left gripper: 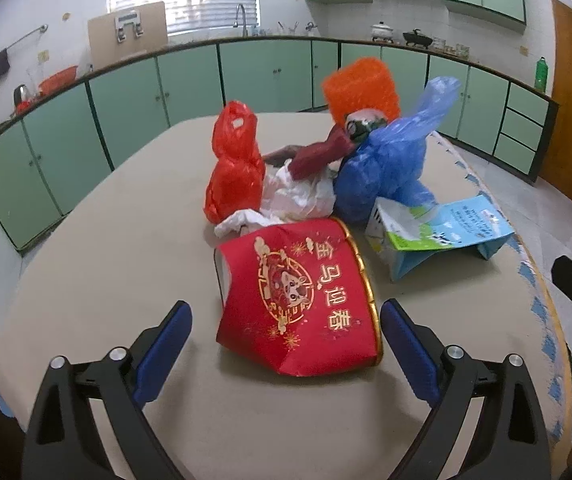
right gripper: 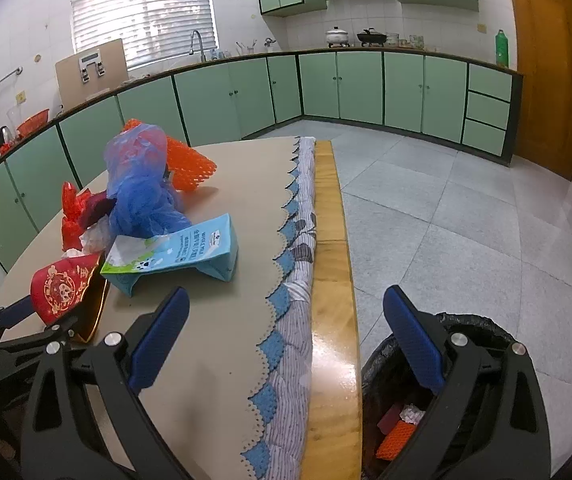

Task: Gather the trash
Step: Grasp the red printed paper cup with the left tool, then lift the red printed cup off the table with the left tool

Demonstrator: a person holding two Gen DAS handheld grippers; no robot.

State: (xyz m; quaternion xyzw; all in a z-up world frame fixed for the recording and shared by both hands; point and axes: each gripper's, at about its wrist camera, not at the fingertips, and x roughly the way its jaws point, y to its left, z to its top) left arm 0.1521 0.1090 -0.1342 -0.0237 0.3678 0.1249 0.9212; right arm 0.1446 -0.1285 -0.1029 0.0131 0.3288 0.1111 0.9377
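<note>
the left gripper [left gripper: 286, 340] has its jaws wide apart, with the flattened red paper box [left gripper: 302, 300] lying on the table [left gripper: 105, 248] between the blue pads; the pads do not press on it, so nothing is held. the right gripper [right gripper: 283, 344] is also spread wide and empty, and it hangs over the table edge, above the bin [right gripper: 390, 364] with the black liner that stands on the floor just beside the table. some trash already lies inside the bin.

behind the red box there is the rest of the pile: a red plastic bag [left gripper: 233, 164], white crumpled plastic [left gripper: 298, 196], a blue plastic bag [left gripper: 382, 164], an orange foam net [left gripper: 362, 88] and a flattened blue milk carton [left gripper: 442, 236], all close together near the middle of the table.

the red box looks like thin card, so i think it is light, a little stiff, and easy to crush. its glossy face may slip. i would take it across the near edge, where the card is folded and thicker, and close gently. the bags are soft and very light; i would pinch them at a bunched part, because a loose corner may slide out.
</note>
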